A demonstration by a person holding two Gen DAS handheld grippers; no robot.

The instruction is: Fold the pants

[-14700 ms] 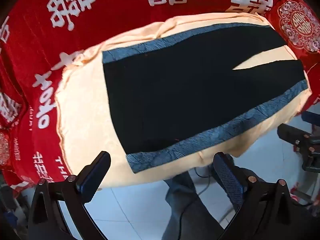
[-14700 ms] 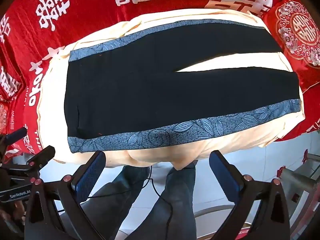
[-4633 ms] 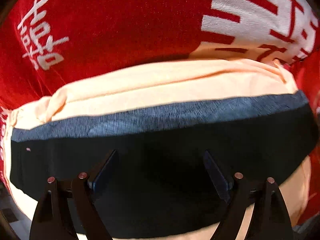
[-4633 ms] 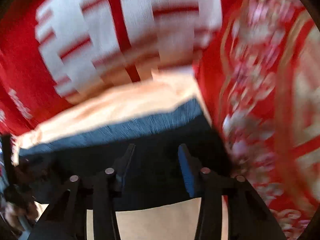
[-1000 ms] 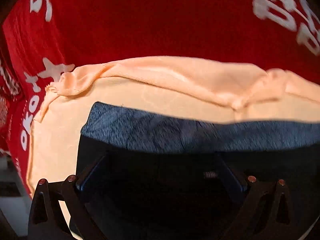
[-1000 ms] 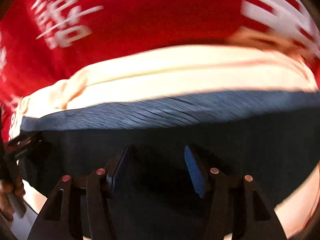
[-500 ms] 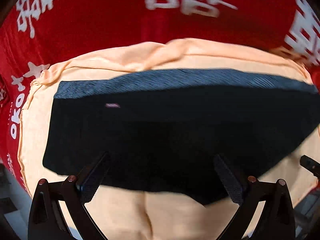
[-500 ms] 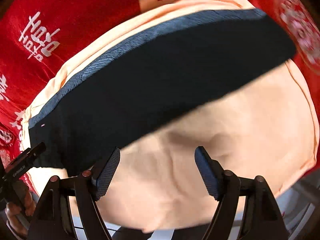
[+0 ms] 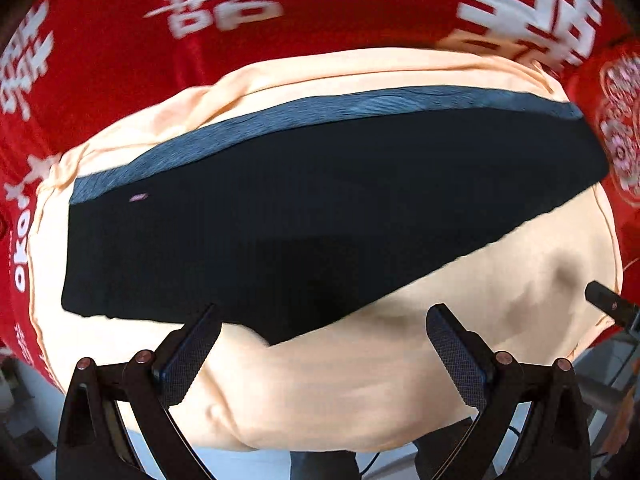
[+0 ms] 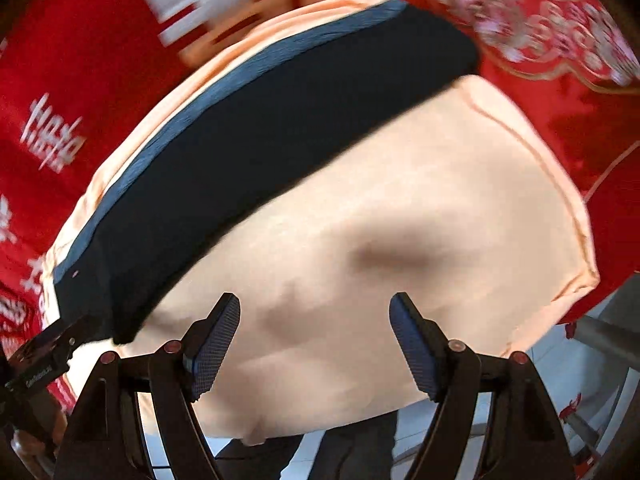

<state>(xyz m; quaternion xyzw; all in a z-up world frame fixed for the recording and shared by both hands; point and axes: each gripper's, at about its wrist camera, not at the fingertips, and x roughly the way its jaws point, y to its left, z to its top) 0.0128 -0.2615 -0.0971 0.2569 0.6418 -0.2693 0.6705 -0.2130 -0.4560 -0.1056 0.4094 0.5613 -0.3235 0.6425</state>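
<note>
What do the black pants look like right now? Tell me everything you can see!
The pants are black, soft-looking cloth with a blue-grey patterned band along their far edge. They lie flat, folded lengthwise into one long strip that narrows toward the right end, on a peach cloth over a red cover. Neither tool touches them; both hang open above the peach cloth.

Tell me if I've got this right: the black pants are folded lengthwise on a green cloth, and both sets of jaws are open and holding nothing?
Nearly. The cloth under the black pants is pale peach, not green; both wrist views show it, lying over a red printed cover. The rest holds: the pants are folded lengthwise, and the left gripper and right gripper both have open jaws holding nothing.
</note>
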